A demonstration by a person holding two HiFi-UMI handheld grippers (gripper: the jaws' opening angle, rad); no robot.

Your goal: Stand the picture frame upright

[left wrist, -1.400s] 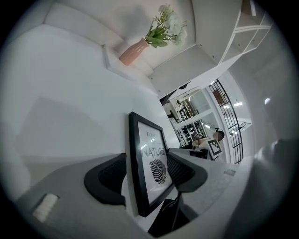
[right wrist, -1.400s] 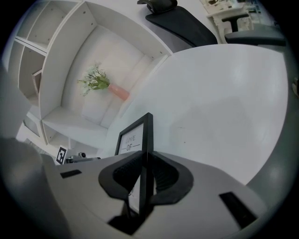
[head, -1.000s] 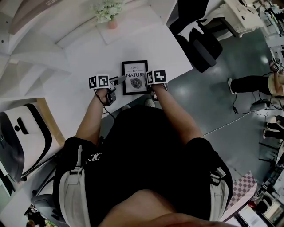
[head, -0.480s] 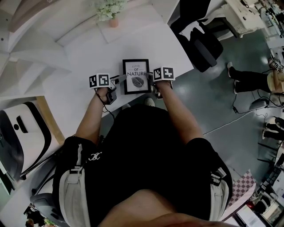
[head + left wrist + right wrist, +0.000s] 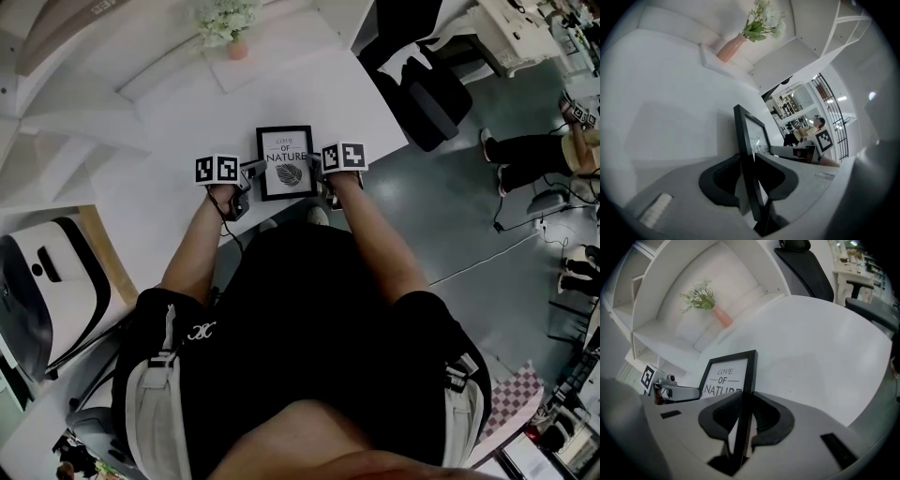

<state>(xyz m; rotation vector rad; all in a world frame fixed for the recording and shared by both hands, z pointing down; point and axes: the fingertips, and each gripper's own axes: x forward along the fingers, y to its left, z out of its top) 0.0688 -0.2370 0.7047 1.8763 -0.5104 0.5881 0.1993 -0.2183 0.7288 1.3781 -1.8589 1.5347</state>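
1. Black-edged, the picture frame [image 5: 286,161] lies low over the white table [image 5: 178,112], between your two grippers.
2. Your left gripper [image 5: 751,174] has just been closing its jaws, which now pinch the frame's left edge.
3. Your right gripper [image 5: 744,417] clamps the right edge.
4. Both grips look set; tilting it upright remains.

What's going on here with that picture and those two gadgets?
A person holds a claw in each hand and grips a frame on the white table from both sides. The left claw has just been closing and now pinches the frame's left edge. The right claw is clamped on its right edge. The frame looks to be lying face up, not yet stood upright.
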